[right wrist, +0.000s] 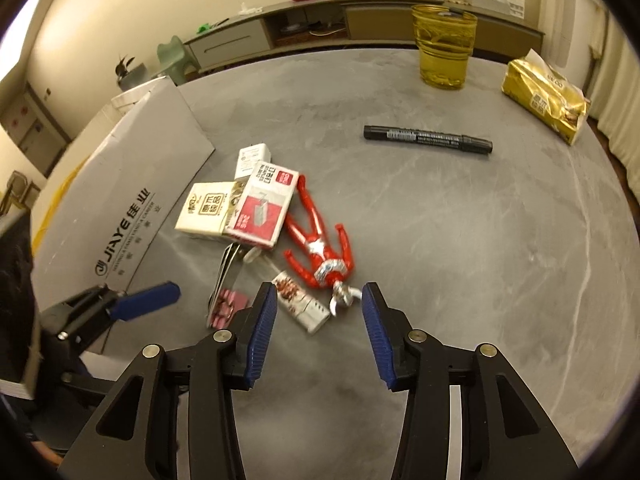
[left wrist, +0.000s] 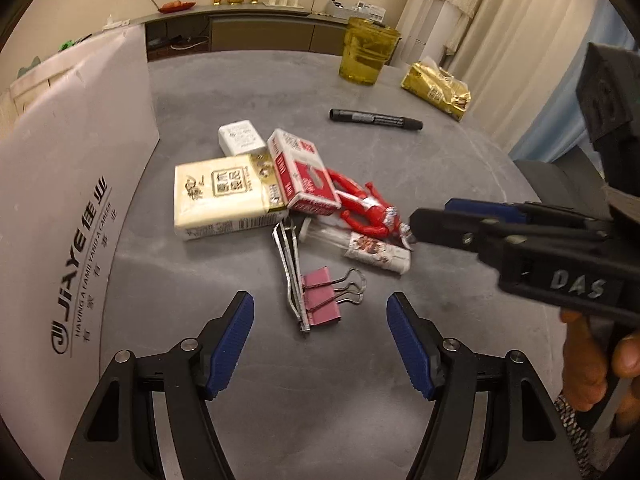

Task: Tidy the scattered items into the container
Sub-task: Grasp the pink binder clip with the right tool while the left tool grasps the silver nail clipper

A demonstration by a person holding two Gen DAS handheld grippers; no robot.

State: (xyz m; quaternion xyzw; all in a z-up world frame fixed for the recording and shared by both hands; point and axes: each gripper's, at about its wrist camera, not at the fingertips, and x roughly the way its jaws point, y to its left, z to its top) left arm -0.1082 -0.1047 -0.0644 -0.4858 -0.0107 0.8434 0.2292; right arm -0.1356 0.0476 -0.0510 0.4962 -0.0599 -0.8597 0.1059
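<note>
A pile of small items lies mid-table: a cream tissue pack, a red-and-white staple box, a white charger, a red toy figure, a small printed tube, metal clips and a pink binder clip. A black marker lies apart, farther back. The white cardboard box stands at the left. My left gripper is open just short of the binder clip. My right gripper is open, its jaws either side of the figure's silver head.
A yellow glass cup and a gold tissue pack sit at the far right of the grey round table. A person's hand holds the right gripper's handle. A low cabinet runs along the back wall.
</note>
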